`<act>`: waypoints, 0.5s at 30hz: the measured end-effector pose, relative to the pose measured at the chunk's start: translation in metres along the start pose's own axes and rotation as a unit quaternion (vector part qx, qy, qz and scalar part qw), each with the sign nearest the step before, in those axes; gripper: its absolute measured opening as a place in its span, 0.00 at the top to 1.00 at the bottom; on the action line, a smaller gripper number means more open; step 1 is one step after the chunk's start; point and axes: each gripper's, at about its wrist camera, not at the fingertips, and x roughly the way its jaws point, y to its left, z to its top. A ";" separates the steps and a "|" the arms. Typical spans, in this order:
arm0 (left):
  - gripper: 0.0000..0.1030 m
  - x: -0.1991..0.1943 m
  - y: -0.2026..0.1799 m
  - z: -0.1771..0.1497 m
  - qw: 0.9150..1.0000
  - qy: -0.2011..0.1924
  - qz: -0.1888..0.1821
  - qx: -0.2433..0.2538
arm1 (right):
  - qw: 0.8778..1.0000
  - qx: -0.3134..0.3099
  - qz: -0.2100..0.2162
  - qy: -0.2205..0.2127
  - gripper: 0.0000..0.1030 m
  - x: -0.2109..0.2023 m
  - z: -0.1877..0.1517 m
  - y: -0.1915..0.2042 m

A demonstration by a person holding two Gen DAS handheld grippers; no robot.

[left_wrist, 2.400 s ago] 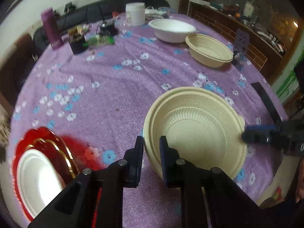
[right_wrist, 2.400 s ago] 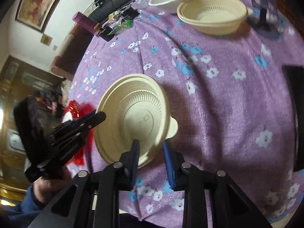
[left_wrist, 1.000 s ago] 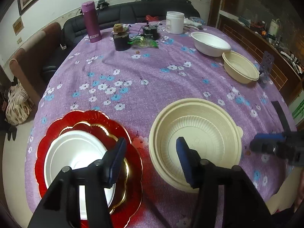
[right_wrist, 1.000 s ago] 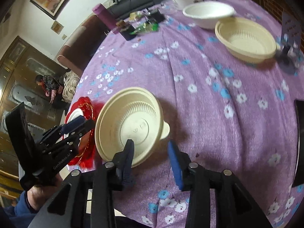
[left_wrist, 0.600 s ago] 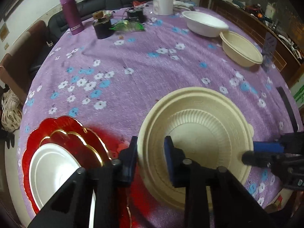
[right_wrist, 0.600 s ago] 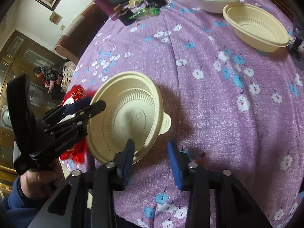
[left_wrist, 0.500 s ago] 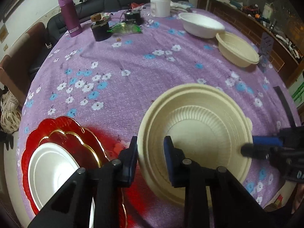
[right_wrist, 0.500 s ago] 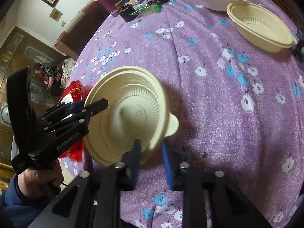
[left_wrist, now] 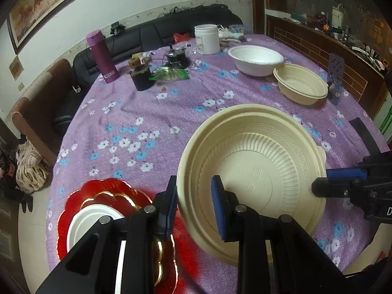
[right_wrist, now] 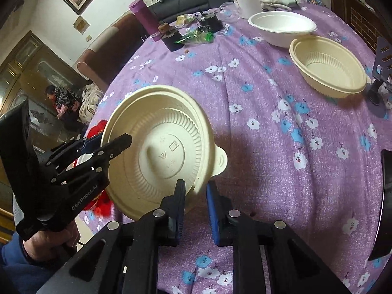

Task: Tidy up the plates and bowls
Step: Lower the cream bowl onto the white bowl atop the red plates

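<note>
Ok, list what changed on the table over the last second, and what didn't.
Both grippers' jaws have just been closing: the left gripper and right gripper now clamp opposite edges of the cream ribbed bowl, which has come up off the purple tablecloth and tilted. A second ago it sat flat, ungripped. The red plate stack, white bowl and far cream bowl stayed put.

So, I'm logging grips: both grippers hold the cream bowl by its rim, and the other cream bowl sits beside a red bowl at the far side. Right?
One slip: in the left wrist view, the far cream bowl sits beside a white bowl, not a red one. Both the left gripper and right gripper do clamp the near cream bowl by its rim.
</note>
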 end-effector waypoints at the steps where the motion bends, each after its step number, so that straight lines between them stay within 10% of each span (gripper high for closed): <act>1: 0.75 -0.002 0.001 0.000 1.000 -0.003 0.003 0.000 | 1.000 -0.002 0.001 -0.002 0.81 -0.001 0.000 0.002; 15: 0.75 -0.030 0.035 -0.010 0.998 -0.029 0.031 -0.039 | 0.999 -0.042 0.024 -0.017 0.81 -0.008 0.009 0.040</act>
